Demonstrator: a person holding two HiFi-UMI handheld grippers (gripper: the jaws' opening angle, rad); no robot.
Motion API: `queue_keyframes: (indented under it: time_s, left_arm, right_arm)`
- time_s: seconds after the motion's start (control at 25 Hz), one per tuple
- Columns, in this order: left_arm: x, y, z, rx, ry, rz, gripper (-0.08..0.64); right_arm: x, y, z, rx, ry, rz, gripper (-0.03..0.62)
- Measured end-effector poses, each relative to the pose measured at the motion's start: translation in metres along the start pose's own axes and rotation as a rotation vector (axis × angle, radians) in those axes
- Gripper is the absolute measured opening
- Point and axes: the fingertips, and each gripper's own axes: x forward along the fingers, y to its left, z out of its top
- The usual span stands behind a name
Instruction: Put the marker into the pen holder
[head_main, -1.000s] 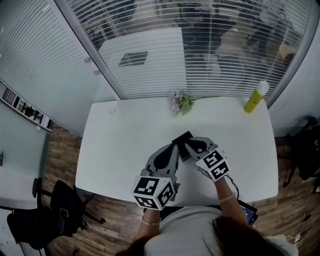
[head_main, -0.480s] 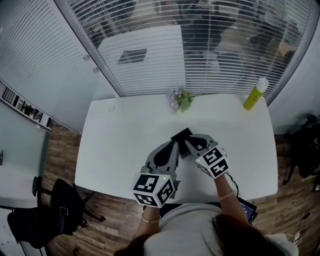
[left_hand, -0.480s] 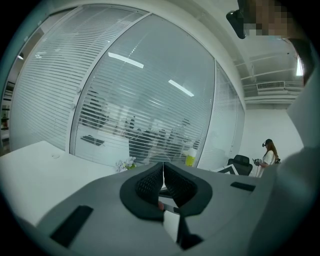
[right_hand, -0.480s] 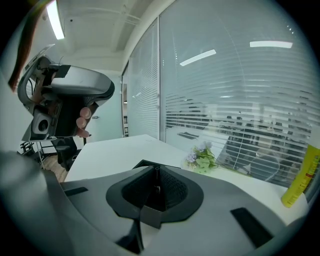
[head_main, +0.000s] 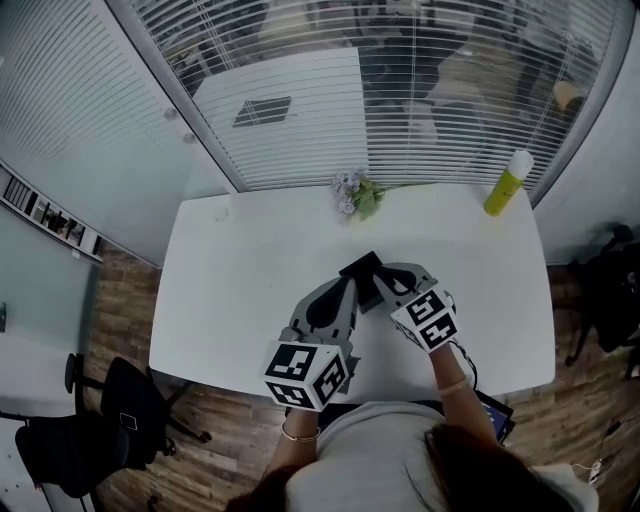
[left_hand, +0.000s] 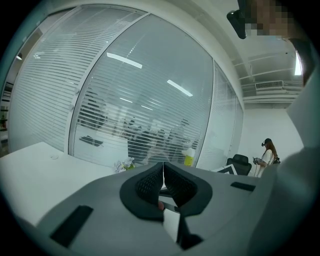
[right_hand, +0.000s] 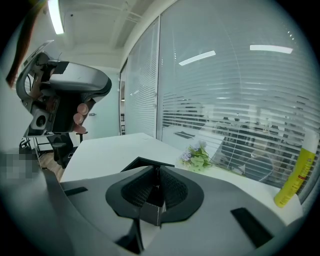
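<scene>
On the white table (head_main: 230, 300), a black square pen holder (head_main: 362, 268) sits between the tips of both grippers. My left gripper (head_main: 348, 288) reaches it from the near left. In the left gripper view its jaws (left_hand: 163, 172) are shut, and low between them shows a small white piece with a red end that looks like the marker (left_hand: 170, 224). My right gripper (head_main: 383, 285) comes in from the near right. Its jaws (right_hand: 156, 177) are shut on a dark corner of the pen holder (right_hand: 152, 210), and the holder's black rim shows just beyond them.
A small bunch of flowers (head_main: 350, 197) lies at the table's far edge. A yellow bottle (head_main: 507, 185) stands at the far right corner. A glass wall with blinds runs behind the table. A black chair (head_main: 120, 415) stands on the wood floor at the near left.
Both grippers and the pen holder stay almost where they were. The right gripper has edged slightly to the right.
</scene>
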Motion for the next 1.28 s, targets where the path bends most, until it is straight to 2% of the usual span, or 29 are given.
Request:
queue_keyframes:
  time_s: [0.64,1.28]
  left_arm:
    - [0.006,-0.009,-0.003,0.010,0.016,-0.030,0.023]
    - [0.013,-0.016,-0.008,0.001,0.029,-0.066,0.025]
  right_arm:
    - [-0.006,-0.008,-0.004,0.027,0.004,-0.030,0.067]
    - [-0.011,-0.006,-0.006,0.070,0.011,-0.017,0.076]
